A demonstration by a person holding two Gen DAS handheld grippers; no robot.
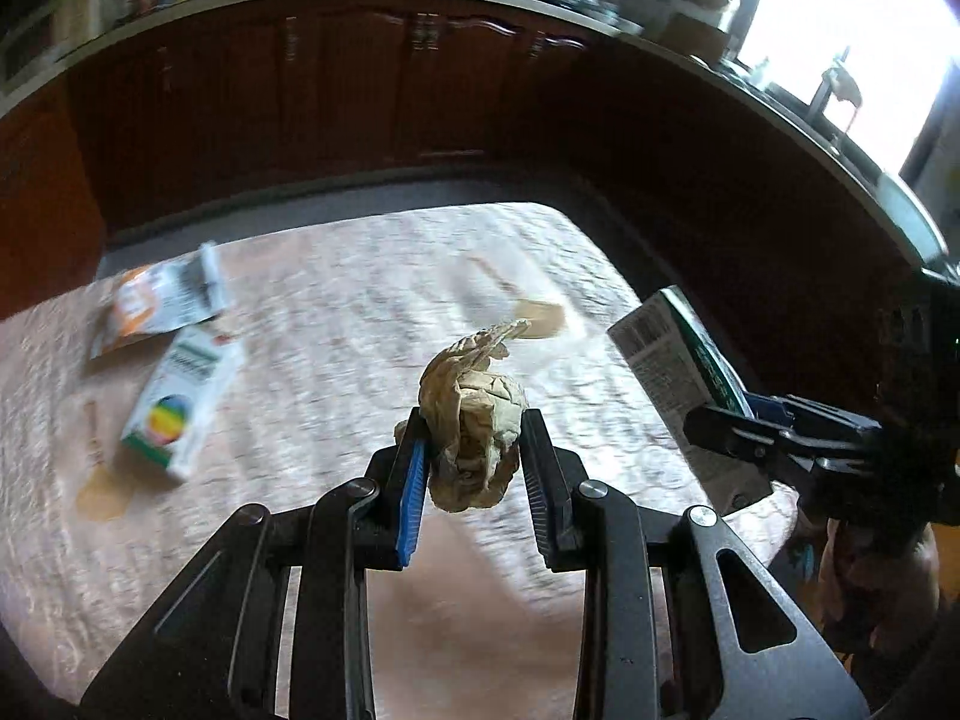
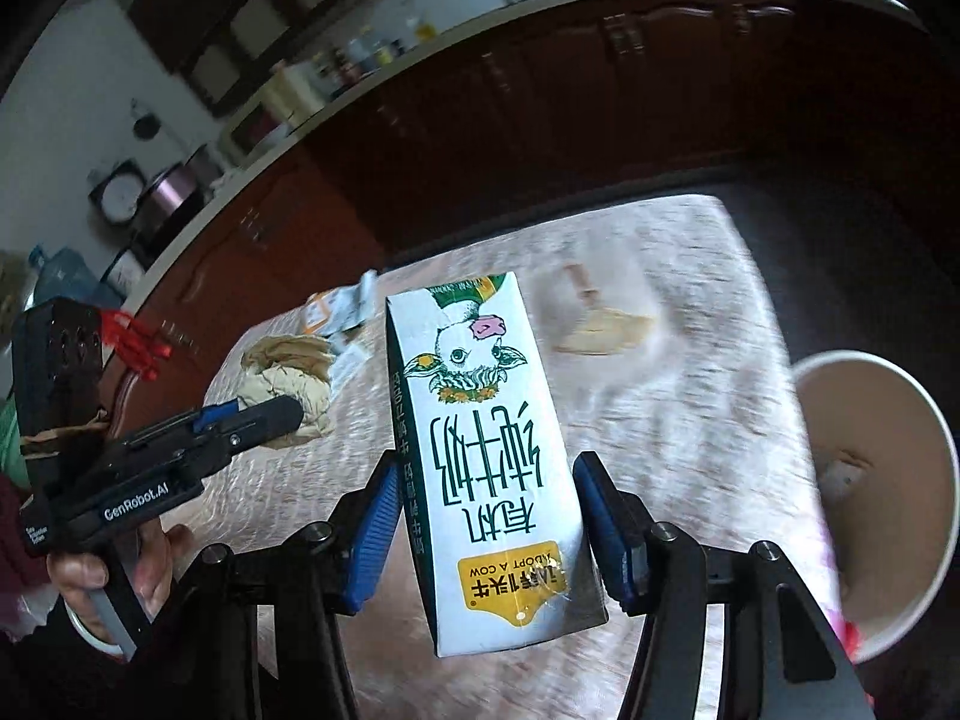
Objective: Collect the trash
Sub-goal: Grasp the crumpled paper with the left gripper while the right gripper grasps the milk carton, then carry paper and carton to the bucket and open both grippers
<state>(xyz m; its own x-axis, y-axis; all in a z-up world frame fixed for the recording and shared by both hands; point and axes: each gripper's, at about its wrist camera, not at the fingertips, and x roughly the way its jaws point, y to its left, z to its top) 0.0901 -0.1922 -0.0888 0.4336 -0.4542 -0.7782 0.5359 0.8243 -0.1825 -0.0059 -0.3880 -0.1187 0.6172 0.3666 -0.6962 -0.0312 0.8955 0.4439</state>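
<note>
crumpled beige paper wad (image 1: 471, 432) | white-green cow-print milk carton (image 2: 486, 450), upside down

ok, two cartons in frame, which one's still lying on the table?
The small carton with the rainbow circle, flat on the table by the torn wrapper. The cow-print milk carton is lifted, held in the right hand-held gripper.

Both grippers are black metal linkages with silver pivot screws and ribbed blue pads. The left gripper (image 2: 288, 414) carries white "GenRobot.AI" lettering on its body; the hand (image 2: 108, 582) gripping it wears a pale bangle.
</note>
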